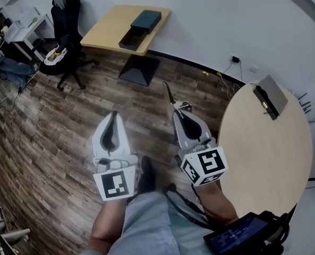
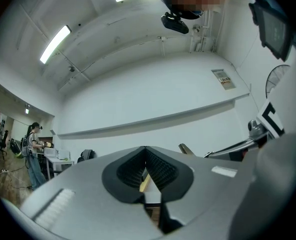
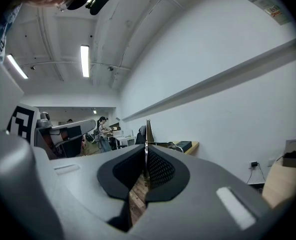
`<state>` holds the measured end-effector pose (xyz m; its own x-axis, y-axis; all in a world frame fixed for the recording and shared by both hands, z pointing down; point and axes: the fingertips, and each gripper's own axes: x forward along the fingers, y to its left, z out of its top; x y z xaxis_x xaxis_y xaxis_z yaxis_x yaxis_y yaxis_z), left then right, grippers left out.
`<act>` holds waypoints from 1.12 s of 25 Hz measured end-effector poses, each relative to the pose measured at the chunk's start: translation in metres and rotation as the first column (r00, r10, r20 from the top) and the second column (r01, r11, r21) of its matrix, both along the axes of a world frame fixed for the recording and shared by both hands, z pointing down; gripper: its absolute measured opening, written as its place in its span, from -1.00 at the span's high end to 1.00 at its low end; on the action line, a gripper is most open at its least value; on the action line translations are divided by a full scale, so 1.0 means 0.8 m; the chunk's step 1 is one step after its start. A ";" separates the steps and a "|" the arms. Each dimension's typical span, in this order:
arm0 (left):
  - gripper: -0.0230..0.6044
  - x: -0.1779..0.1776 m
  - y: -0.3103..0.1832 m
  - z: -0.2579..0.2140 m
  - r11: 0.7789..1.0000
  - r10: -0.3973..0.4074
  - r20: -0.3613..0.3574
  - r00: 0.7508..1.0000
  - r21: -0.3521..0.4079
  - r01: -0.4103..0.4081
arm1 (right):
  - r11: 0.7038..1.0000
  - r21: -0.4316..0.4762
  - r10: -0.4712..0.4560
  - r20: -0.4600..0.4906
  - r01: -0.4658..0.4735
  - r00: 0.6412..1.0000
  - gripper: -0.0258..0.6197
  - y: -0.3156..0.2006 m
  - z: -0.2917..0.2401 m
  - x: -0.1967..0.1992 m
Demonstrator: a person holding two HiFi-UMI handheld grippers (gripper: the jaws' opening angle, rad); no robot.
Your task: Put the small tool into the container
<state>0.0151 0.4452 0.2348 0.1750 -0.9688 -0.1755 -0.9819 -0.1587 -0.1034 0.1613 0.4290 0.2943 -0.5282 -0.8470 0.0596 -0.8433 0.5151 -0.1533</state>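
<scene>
My right gripper [image 1: 180,109] is shut on the small tool [image 1: 169,93], a thin dark blade that sticks out forward past the jaws over the wooden floor. In the right gripper view the tool [image 3: 148,133] stands up between the closed pads [image 3: 157,170]. My left gripper [image 1: 113,116] hangs beside it, shut and holding nothing; its pads [image 2: 160,170] meet at the tip. The container [image 1: 132,38], a dark open box, sits on a yellow table [image 1: 107,30] ahead, with a teal box [image 1: 146,20] behind it. Both grippers are well short of that table.
A round wooden table [image 1: 266,153] stands at my right with a grey flat item [image 1: 271,94] on its far edge. A black office chair [image 1: 67,28] and a cluttered desk [image 1: 24,23] are at the far left. A power cable [image 1: 229,78] runs along the wall.
</scene>
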 end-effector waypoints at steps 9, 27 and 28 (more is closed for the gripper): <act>0.89 -0.089 -0.115 -0.027 0.999 -0.016 -0.013 1.000 0.042 0.017 | 1.000 0.020 -0.001 -0.011 0.002 1.000 0.90 -0.122 -0.017 -0.082; 0.89 -0.180 -0.238 -0.019 0.999 0.011 -0.034 0.999 0.041 -0.010 | 0.998 0.050 0.050 -0.023 -0.049 0.998 0.90 -0.244 -0.027 -0.155; 0.89 -0.181 -0.245 -0.013 1.000 0.012 -0.036 0.999 0.028 -0.011 | 0.998 0.044 0.052 -0.023 -0.051 0.998 0.90 -0.250 -0.023 -0.156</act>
<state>-0.1294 0.2492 0.2246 0.1794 -0.9615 -0.2083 -0.9831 -0.1677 -0.0728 0.0368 0.2290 0.2758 -0.4830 -0.8750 0.0341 -0.8719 0.4770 -0.1110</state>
